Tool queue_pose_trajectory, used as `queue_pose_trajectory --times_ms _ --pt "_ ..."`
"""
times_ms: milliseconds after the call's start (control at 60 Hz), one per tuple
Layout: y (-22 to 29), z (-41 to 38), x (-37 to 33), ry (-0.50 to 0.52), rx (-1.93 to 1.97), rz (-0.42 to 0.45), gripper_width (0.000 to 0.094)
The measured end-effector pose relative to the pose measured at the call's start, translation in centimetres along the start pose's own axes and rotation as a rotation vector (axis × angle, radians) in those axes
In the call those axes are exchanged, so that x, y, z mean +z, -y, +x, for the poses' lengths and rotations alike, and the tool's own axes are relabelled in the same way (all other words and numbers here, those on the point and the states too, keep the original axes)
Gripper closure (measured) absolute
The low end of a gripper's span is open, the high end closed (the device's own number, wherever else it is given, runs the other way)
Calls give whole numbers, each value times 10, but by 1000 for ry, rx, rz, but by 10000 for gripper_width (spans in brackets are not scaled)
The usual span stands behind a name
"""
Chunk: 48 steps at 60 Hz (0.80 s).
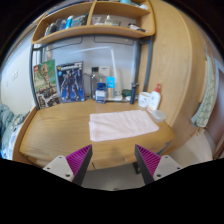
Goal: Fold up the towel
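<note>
A pale pink towel (122, 124) lies flat on the wooden desk (60, 130), right of its middle, beyond the fingers. My gripper (112, 160) is held back from the desk's front edge, well short of the towel. Its fingers are wide apart, with the purple pads (80, 158) facing each other and nothing between them.
Two posters (58, 82) lean against the back wall at the desk's left. Bottles and small containers (148, 98) stand at the back right. A shelf (92, 22) with items hangs above. The floor (110, 176) shows below the desk edge.
</note>
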<state>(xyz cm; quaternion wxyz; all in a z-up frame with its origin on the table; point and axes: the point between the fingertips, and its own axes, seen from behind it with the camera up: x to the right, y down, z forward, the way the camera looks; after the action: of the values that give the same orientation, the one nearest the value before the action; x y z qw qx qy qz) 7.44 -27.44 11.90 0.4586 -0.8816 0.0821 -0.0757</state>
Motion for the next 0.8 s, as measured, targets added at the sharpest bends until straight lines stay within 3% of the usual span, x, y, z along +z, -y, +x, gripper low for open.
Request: queue_pose_trajectory --times_ms 267,517,583,600,667,683,700,733,800 --pt "17 -66 148 105 -101 -58 93" --pt "29 -97 236 170 -173 -97 301" --pt "17 -103 246 190 -190 -138 402" --pt "17 -102 247 186 -193 -142 379" --pt "19 -98 251 166 -179 -128 559" --pt "20 -97 251 162 -178 -126 546" --pt "19 -95 251 157 -176 -129 612" --pt "20 -93 252 151 -174 -128 624" --pt "22 -78 256 105 -193 -115 904"
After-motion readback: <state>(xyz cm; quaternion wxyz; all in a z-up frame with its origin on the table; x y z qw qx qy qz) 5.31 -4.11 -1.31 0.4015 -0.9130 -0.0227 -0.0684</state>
